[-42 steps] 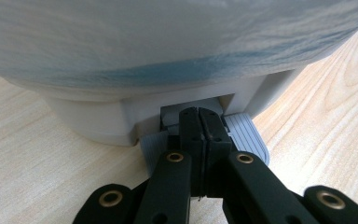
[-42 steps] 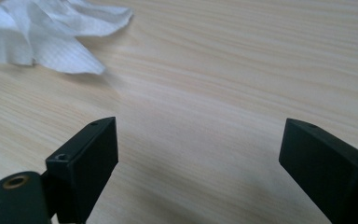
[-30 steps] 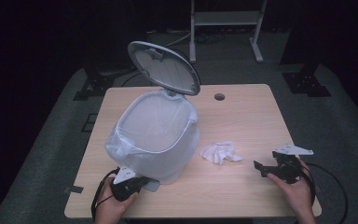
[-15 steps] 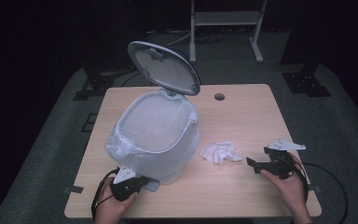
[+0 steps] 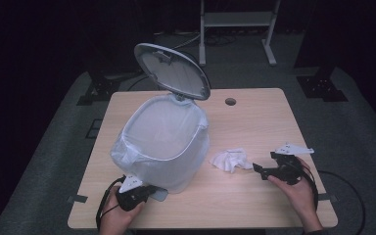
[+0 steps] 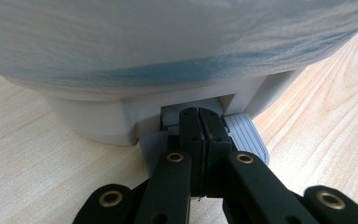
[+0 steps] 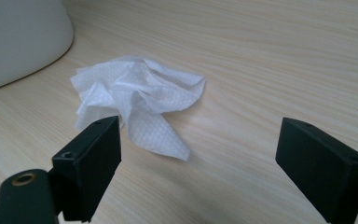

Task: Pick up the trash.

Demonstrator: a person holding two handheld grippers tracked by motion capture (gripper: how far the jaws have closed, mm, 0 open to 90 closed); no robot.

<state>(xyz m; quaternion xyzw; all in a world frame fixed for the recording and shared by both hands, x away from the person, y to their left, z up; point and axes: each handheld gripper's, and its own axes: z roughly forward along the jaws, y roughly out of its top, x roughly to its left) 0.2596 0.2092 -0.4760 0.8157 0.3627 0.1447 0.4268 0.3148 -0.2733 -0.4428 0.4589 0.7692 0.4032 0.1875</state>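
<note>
**Bin held open by its pedal; tissue not yet picked up**

I have the left gripper point(image 5: 149, 192) at the near foot of the pedal bin point(image 5: 164, 147), jaws closed flat together with nothing between them. In the left gripper view the closed tips bear on the grey ribbed pedal point(image 6: 247, 135). I judge that this press is what holds the lid point(image 5: 172, 71) tipped up and back, leaving the lined mouth open from above. The white liner point(image 5: 127, 152) is folded over the rim, so the bin looks ready to receive waste.

The right gripper point(image 7: 200, 149) has its jaws spread wide and grips nothing. The crumpled white tissue point(image 7: 135, 100) lies on the wooden table point(image 5: 264, 112), just right of the bin's base and close ahead of the open jaws, nearer the left jaw in the right gripper view. It touches neither jaw.

Assessment: the wide opening suits a loose, springy wad. I would advance and centre the jaws over the bulk of the tissue, not its trailing corner, before closing. Risk: easing the pedal would likely let the lid fall.
</note>
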